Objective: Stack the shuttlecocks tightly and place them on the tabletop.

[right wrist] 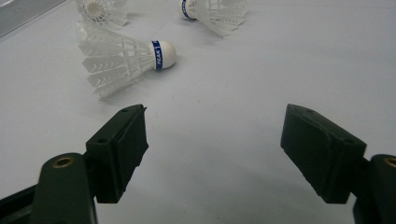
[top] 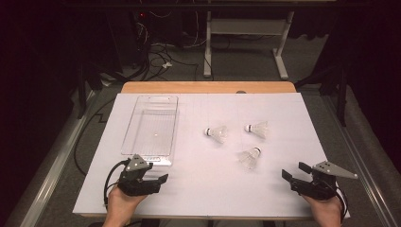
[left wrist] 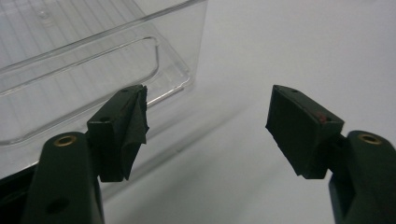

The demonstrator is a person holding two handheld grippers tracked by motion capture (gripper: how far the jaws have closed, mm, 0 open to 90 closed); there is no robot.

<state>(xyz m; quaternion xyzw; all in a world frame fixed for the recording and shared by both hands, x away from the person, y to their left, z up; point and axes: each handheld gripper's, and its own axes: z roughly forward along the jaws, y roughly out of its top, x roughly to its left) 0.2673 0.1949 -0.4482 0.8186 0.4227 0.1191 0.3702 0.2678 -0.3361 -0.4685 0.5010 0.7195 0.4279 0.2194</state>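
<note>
- Leftmost, the left gripper (top: 158, 182) rests low on the worktop (top: 208, 194) at the near edge, its fingers (left wrist: 122, 133) spread wide with nothing between them. It sits just beside the near end of the tray, probably parked there so it can steady or tend the tray when needed.
- Just beyond it, the clear plastic tray (top: 128, 135) lies lengthwise on the white sheet, running away from the person, with nothing inside. In the left gripper view its near wall (left wrist: 93, 60) stands right in front of the fingers, apart from them. An open, bare container set to one side reads as the place where the loose items are meant to go.
- Right of centre lie three shuttlecocks, well apart from the tray and all on their sides: the left shuttlecock (top: 216, 133), the far shuttlecock (top: 257, 128) and the near shuttlecock (top: 249, 157). They are spaced out, not touching, which should leave room for fingers to close on one at a time.
- Rightmost, the right gripper (top: 294, 174) rests at the near edge, fingers (right wrist: 122, 149) held wide and gripping nothing. Its own view looks straight at the near shuttlecock (right wrist: 123, 63), cork with blue band turned right, so that one seems the likely first pick.
</note>
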